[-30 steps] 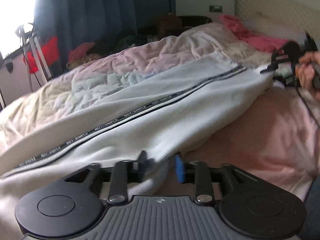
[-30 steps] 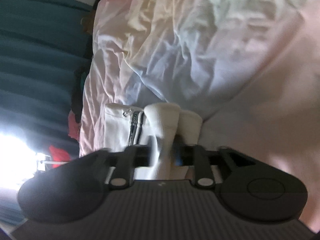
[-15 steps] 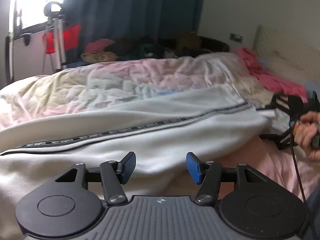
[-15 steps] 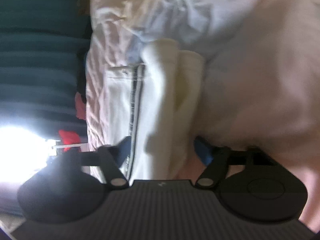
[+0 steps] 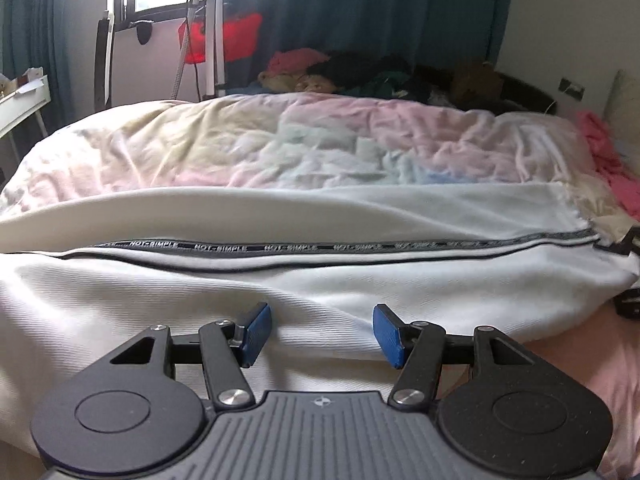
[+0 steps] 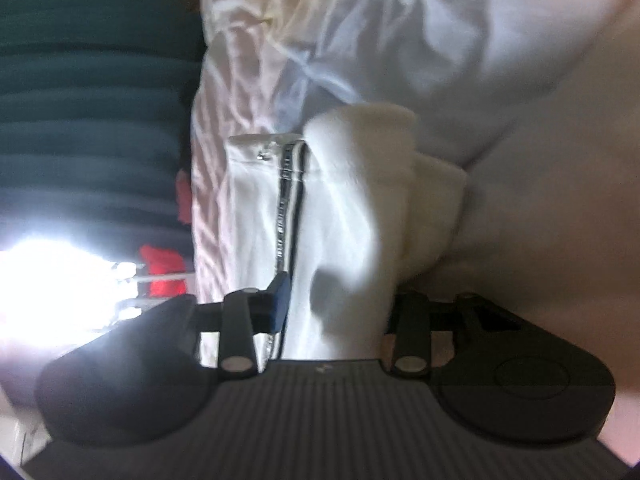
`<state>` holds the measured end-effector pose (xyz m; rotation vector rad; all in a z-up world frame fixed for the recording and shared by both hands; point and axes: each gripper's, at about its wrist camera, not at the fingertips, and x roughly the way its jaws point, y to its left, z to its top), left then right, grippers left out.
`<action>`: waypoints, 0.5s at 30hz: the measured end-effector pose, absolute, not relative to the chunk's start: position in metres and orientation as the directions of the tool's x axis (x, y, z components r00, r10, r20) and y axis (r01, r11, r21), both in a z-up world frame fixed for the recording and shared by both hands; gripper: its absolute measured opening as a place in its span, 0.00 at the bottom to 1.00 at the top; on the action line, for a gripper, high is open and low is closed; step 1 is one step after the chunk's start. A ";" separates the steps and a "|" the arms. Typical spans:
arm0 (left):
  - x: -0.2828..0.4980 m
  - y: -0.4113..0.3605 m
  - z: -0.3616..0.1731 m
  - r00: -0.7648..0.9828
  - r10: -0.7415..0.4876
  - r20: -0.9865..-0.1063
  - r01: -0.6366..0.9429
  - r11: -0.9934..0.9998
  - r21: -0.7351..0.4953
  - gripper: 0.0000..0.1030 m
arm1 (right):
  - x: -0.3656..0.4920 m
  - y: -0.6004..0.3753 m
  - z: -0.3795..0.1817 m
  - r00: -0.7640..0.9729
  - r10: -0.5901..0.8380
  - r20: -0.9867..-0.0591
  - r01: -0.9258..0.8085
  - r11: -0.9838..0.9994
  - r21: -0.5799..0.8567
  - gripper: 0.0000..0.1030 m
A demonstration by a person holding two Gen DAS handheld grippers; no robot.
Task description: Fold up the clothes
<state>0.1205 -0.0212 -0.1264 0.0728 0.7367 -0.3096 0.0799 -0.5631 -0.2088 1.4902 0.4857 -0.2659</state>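
Since a second ago the left gripper [image 5: 316, 334] has let go, jaws wide; the right gripper [image 6: 334, 300] is closing around the white track pants [image 6: 344, 216]; pinch both layers squarely.

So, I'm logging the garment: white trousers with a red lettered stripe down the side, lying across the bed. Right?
Not quite: the lettered stripe is black, not red, as the left wrist view shows. The white trousers do lie across the bed.
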 end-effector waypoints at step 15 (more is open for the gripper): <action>0.124 -0.020 -0.133 0.679 -0.243 -0.693 0.289 0.956 -0.052 0.57 | 0.077 -0.554 -0.196 0.899 0.121 -0.422 0.405 0.140 0.903 0.85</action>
